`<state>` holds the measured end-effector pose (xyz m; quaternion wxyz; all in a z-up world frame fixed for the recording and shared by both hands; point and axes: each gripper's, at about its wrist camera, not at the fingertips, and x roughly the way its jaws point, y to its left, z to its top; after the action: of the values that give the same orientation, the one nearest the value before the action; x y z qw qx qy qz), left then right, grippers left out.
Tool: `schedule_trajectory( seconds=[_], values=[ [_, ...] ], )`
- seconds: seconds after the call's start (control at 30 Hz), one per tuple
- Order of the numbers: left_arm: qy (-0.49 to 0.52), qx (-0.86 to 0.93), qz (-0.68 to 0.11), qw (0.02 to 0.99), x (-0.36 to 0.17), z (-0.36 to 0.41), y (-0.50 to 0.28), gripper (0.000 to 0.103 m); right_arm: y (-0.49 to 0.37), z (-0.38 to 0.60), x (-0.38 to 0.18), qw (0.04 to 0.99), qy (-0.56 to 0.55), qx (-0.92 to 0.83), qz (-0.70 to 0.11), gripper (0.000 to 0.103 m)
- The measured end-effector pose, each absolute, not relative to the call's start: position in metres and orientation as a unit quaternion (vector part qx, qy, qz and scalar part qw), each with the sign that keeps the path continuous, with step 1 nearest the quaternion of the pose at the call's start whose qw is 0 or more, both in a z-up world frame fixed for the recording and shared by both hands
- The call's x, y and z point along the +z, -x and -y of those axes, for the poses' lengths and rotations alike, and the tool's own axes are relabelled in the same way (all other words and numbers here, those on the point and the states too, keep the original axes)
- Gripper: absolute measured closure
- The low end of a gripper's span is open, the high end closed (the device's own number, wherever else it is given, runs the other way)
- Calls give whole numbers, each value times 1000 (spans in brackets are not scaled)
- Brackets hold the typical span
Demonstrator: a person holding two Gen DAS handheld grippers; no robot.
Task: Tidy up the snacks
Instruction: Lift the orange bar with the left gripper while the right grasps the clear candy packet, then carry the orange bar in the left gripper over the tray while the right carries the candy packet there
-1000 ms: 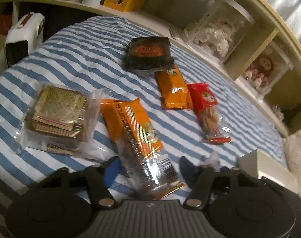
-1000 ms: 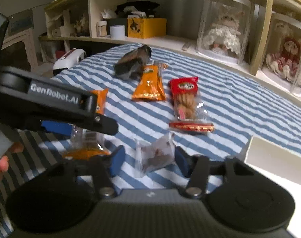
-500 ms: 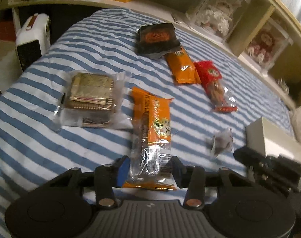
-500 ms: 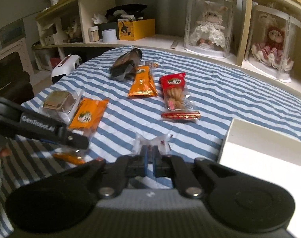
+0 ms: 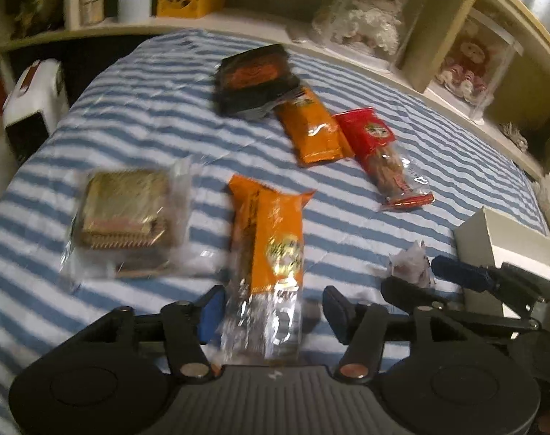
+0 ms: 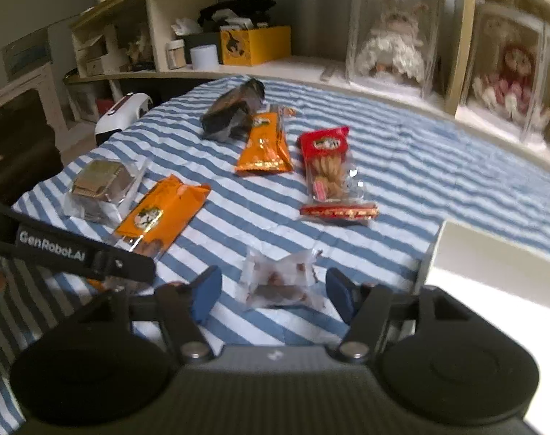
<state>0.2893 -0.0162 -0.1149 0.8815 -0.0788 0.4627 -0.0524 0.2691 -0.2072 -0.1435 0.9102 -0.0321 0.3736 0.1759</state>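
Observation:
An orange snack packet (image 5: 271, 250) lies on the blue-striped bedspread (image 5: 141, 108) with its clear end between the fingers of my left gripper (image 5: 273, 311). Those jaws are opening and the pads stand off the packet. A small clear-wrapped snack (image 6: 278, 282) lies between the fingers of my right gripper (image 6: 273, 297), whose jaws are also opening and not touching it. In the right wrist view, the left gripper's arm (image 6: 75, 250) crosses over the orange packet (image 6: 162, 214). The small snack (image 5: 411, 264) also shows in the left wrist view.
Farther back lie a gold biscuit pack (image 5: 126, 214) in clear film, a black packet (image 5: 255, 79), a second orange packet (image 5: 313, 130) and a red packet (image 5: 383, 156). A white box (image 6: 492, 264) stands at the right. Shelves with dolls in cases (image 6: 391, 50) ring the bed; a white appliance (image 5: 28, 108) stands left.
Both grippers closed on their snacks half a second ago and have opened again. The orange packet has swung from tilted to lying straight between the left fingers.

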Motion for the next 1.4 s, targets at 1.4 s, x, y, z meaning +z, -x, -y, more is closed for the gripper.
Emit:
schedule_trajectory(
  seconds=[1.4],
  values=[
    [88,-129,-352,923,-18,59,-215,62,-185,272,-51,947,-5,94,-308,67]
  ],
)
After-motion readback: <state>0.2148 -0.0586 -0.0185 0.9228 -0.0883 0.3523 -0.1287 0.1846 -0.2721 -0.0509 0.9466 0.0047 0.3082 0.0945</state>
